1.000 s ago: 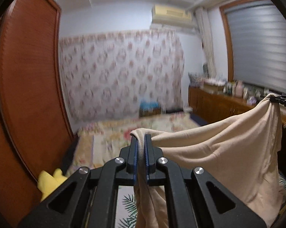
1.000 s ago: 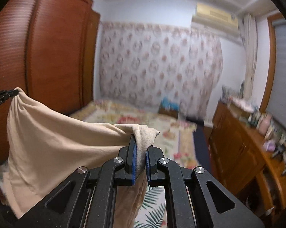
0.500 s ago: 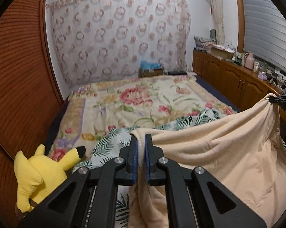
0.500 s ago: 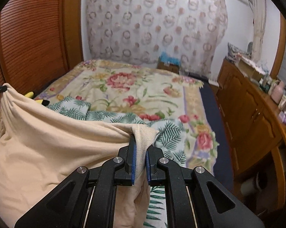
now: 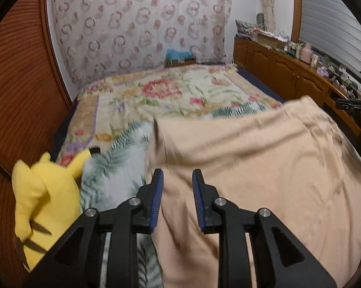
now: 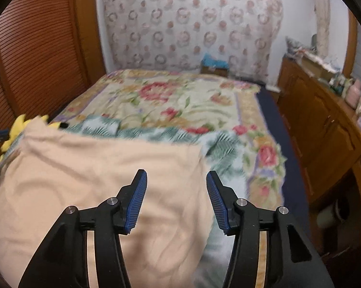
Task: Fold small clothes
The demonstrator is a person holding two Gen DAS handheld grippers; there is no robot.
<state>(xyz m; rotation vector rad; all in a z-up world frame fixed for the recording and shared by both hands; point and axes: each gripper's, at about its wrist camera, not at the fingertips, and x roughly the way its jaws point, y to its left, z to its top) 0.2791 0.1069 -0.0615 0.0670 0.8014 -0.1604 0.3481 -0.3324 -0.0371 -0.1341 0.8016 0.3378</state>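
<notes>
Soft, light, floppy peach cotton garment (image 5: pixel 264 163) spread flat on floral-quilted bed (image 6: pixel 180 96) beside yellow plush toy (image 5: pixel 43 192), left gripper (image 5: pixel 177 200) and right gripper (image 6: pixel 175 200) fingers opening above it, gripping nothing; best pinched at hem corners.

free: floral bedspread (image 6: pixel 180 100) beyond cloth (image 6: pixel 96 180) | blocked: plush (image 5: pixel 43 192) left, cabinets (image 6: pixel 324 124) right

Your right gripper (image 6: pixel 175 180): jaws opening, nothing pinched, above the cloth.
Cloth: peach garment (image 6: pixel 96 180) spread on the bed (image 6: pixel 180 100).
Left of cloth: yellow plush toy (image 6: pixel 17 129).
</notes>
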